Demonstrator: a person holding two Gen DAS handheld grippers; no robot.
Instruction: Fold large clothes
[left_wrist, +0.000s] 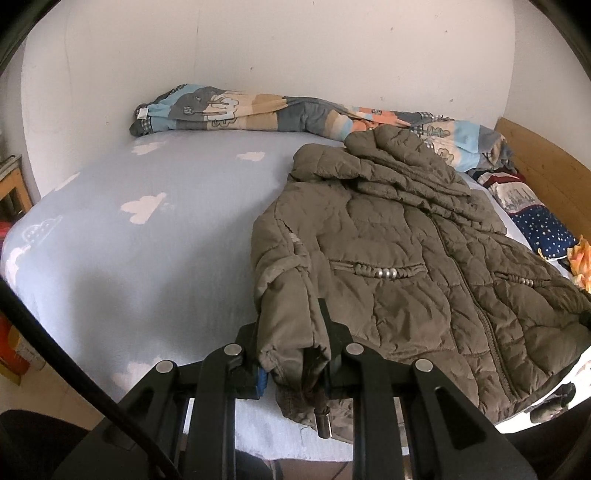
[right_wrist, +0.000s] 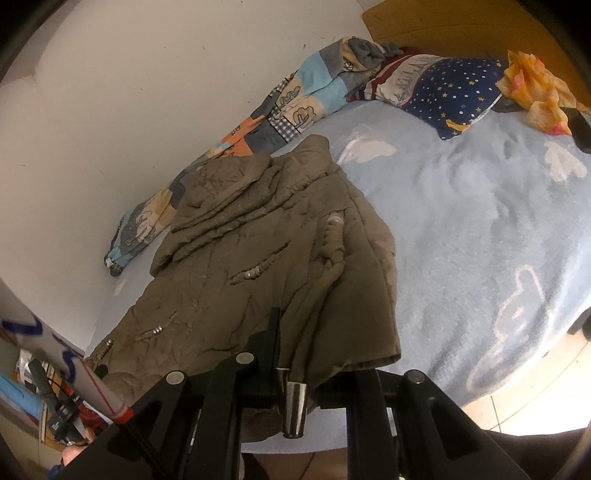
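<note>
Two grippers pinch the near hem of one brown jacket (left_wrist: 399, 258): the left gripper (left_wrist: 291, 354) at one corner, the right gripper (right_wrist: 295, 354) at the other. The jacket lies on a light blue bed sheet (left_wrist: 147, 240), with its hood far, near a patterned blanket (left_wrist: 240, 110).

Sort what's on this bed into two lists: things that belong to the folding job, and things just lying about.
Part of the job:
- brown quilted jacket
- left gripper, shut on the jacket's edge
- right gripper, shut on the jacket's edge

Just lying about:
- patchwork quilt rolled along the wall
- starry pillow
- orange cloth
- cloud-print sheet
</note>
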